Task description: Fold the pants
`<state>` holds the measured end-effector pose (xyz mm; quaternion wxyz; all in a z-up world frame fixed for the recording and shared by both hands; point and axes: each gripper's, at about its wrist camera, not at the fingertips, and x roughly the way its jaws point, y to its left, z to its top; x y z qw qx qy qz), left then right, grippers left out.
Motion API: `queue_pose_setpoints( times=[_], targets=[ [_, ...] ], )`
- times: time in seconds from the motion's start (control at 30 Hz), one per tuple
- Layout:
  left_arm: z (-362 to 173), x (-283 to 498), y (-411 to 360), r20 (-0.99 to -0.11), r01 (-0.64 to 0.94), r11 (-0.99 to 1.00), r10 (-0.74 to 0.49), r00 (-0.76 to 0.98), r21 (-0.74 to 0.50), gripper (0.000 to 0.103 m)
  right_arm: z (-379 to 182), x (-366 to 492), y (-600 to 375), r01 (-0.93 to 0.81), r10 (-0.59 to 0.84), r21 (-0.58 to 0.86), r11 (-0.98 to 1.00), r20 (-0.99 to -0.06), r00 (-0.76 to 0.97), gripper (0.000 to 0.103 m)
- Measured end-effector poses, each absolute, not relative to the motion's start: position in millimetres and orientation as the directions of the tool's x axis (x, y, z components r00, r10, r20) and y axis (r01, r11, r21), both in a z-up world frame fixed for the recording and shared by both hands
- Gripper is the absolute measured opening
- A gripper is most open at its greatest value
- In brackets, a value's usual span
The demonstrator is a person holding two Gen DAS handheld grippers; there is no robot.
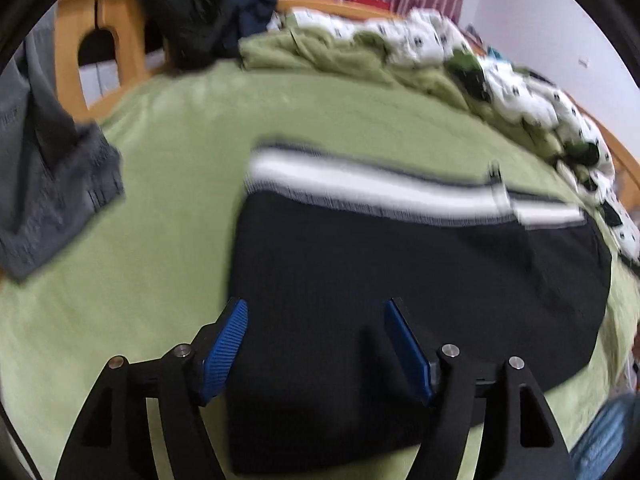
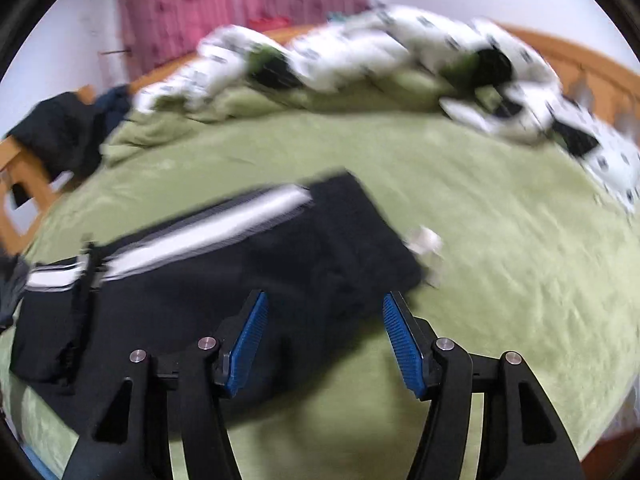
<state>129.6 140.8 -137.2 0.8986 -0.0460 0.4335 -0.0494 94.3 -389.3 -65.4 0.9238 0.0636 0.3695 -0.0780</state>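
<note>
Black pants with a white side stripe lie folded flat on the green bedspread. My left gripper is open and empty, hovering over the pants' near left edge. In the right wrist view the same pants lie to the left and centre. My right gripper is open and empty, above the pants' near right corner. Both views are motion-blurred.
A grey garment lies at the left of the bed. A rumpled white patterned duvet and dark clothes lie along the far side by the wooden bed frame. A small white object lies beside the pants.
</note>
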Motion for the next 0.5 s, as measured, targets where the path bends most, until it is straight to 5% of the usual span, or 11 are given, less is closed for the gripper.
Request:
queue_pose_setpoints(
  times=[0.07, 0.17, 0.27, 0.4, 0.5],
  targets=[
    [-156.7, 120.1, 134.5, -0.784, 0.038, 0.996, -0.084, 0.614, -0.077, 0.069, -66.6, 97.5, -364.5, 0.104, -0.04, 0.055, 0.993, -0.671, 0.74, 0.071],
    [-146.0, 94.8, 135.6, -0.735, 0.036, 0.996, -0.087, 0.672, -0.085, 0.07, -104.2, 113.0, -339.5, 0.04, 0.004, 0.04, 0.998, -0.751, 0.66, 0.071],
    [-137.5, 66.5, 154.8, -0.707, 0.012, 0.973, -0.175, 0.685, -0.229, 0.07, -144.0, 120.6, -327.2, 0.037, -0.056, -0.043, 0.998, -0.825, 0.562, 0.071],
    [-151.2, 40.6, 183.2, -0.695, -0.057, 0.936, -0.217, 0.685, -0.348, 0.07, -126.8, 103.3, -317.6, 0.035, -0.078, -0.071, 0.997, -0.788, 0.611, 0.071],
    [-168.0, 38.4, 201.6, -0.632, -0.058, 0.838, -0.362, 0.685, -0.543, 0.07, -121.0, 96.2, -324.0, 0.067, -0.069, -0.034, 0.997, -0.785, 0.616, 0.071]
  ],
)
